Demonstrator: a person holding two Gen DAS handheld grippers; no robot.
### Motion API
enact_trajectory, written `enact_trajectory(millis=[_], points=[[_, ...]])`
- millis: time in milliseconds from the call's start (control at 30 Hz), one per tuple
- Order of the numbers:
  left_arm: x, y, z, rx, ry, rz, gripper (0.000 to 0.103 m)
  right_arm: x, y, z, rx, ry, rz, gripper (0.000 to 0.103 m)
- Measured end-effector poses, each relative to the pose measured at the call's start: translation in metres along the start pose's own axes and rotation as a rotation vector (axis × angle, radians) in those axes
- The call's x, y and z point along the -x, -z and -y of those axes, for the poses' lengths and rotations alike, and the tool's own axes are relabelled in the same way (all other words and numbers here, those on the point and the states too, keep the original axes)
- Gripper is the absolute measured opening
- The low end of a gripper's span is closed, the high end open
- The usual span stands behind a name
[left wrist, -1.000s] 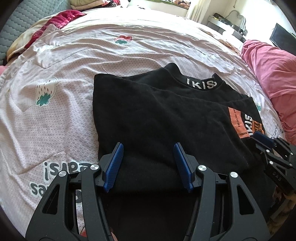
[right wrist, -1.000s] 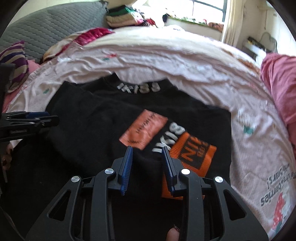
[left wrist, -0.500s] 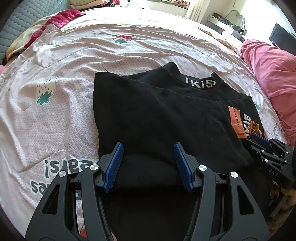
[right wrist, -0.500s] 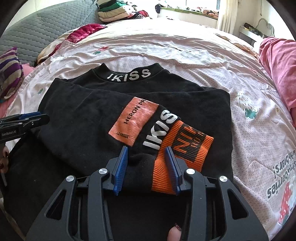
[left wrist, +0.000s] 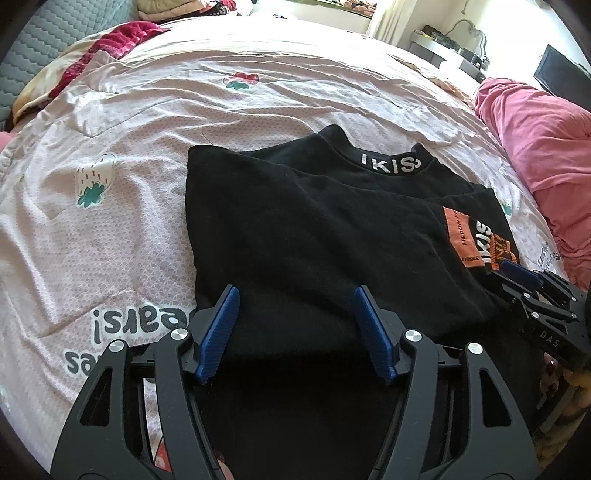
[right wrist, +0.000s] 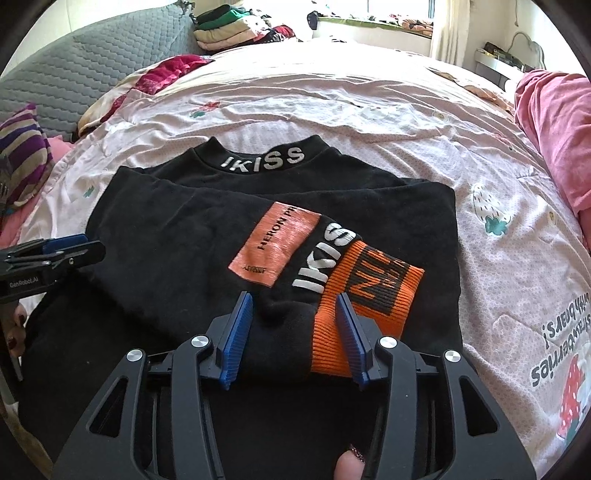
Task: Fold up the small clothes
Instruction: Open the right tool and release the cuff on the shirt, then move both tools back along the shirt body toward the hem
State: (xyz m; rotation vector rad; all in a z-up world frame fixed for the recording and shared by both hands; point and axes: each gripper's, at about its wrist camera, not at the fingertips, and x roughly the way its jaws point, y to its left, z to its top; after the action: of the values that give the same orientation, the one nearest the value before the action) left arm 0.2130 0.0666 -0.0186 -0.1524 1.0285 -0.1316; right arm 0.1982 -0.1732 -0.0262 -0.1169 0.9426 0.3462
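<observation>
the black sweater [right wrist: 192, 236] lies folded on the bed's pink sheet [right wrist: 369, 122], its collar reading "ikiss" in white. a sleeve crosses the front with an orange patch [right wrist: 275, 245] printed "heron pr…", white "ikiss" lettering, and an orange ribbed cuff [right wrist: 365, 299] with black letters i cannot read. the sheet's print reads "strawberries with bears!" upside down.

the right claw [right wrist: 293, 336] has just been spreading; its blue pads straddle the cuff's near end without pinching. the left claw [left wrist: 295, 330], marked "genrobot.ai", has also been widening and stands spread over the sweater's near left edge.

bare sheet lies open on the left, right and beyond the collar. a pink blanket [right wrist: 554, 129] bunches at the right; a grey quilted headboard [right wrist: 74, 81] and stacked clothes [right wrist: 229, 29] sit at the far side.
</observation>
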Motion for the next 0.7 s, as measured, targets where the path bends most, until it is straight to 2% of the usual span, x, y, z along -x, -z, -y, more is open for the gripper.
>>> enact_trajectory(millis=[167, 300, 400, 500, 600, 667, 700], points=[[0.011, 0.002, 0.002, 0.011, 0.011, 0.005, 0.061, 0.011, -0.001, -0.002, 0.001, -0.004, 0.021, 0.051], [0.022, 0.005, 0.006, 0.004, 0.021, 0.009, 0.065, 0.024, -0.005, -0.002, -0.004, -0.001, 0.041, 0.061], [0.031, 0.006, 0.006, 0.013, 0.027, 0.021, 0.066, 0.037, -0.006, 0.0, -0.021, -0.004, 0.071, 0.065], [0.038, 0.004, 0.006, 0.026, 0.03, 0.038, 0.073, 0.048, -0.005, 0.004, -0.051, -0.006, 0.086, 0.077], [0.049, 0.002, 0.009, 0.037, 0.04, 0.062, 0.075, 0.061, -0.004, 0.009, -0.08, -0.003, 0.102, 0.078], [0.056, 0.002, 0.013, 0.027, 0.035, 0.083, 0.083, 0.07, -0.004, 0.012, -0.095, -0.006, 0.121, 0.079], [0.059, 0.001, 0.014, 0.028, 0.034, 0.088, 0.084, 0.074, -0.004, 0.013, -0.1, -0.007, 0.132, 0.089]])
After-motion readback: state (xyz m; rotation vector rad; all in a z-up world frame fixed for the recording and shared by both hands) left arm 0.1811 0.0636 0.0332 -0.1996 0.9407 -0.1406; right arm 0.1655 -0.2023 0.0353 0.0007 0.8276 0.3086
